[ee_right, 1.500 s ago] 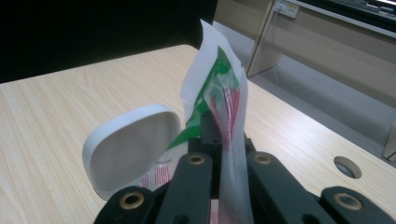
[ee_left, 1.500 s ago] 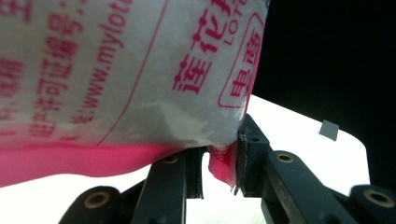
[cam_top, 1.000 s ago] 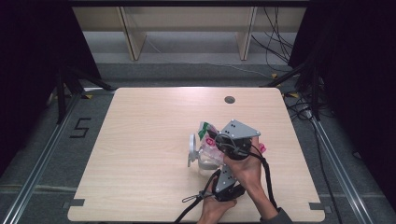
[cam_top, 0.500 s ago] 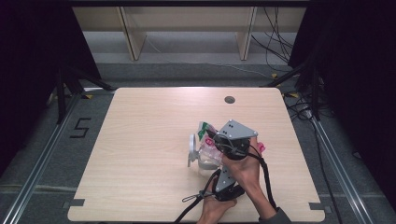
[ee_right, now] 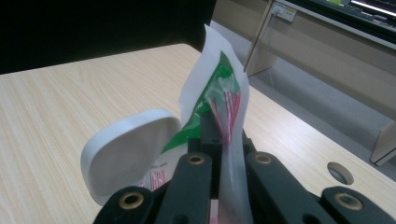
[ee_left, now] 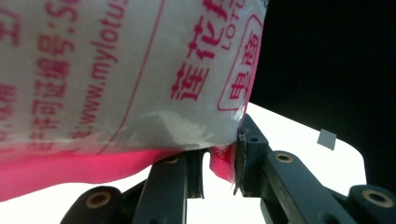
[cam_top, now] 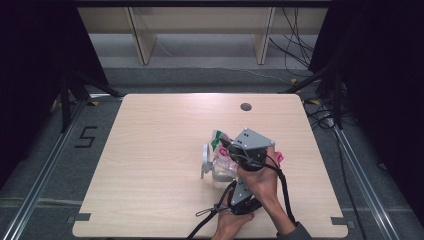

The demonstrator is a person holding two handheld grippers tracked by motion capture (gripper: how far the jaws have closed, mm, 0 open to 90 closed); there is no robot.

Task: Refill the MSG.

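Right gripper view: right gripper (ee_right: 219,140) clenched on the green-and-red edge of the thin white printed plastic bag (ee_right: 212,93), likely to spread it. Left gripper (ee_left: 219,161) clamps the bag's pink corner. Bag is right of centre on the light wooden table (cam_top: 150,140), against a white oval lid (ee_right: 123,151).

Right tool (cam_top: 231,148) edged slightly toward the desk's (cam_top: 150,150) near edge with the plastic bag (cam_top: 222,162), white lid (cam_top: 205,159) beside it tilted a little.
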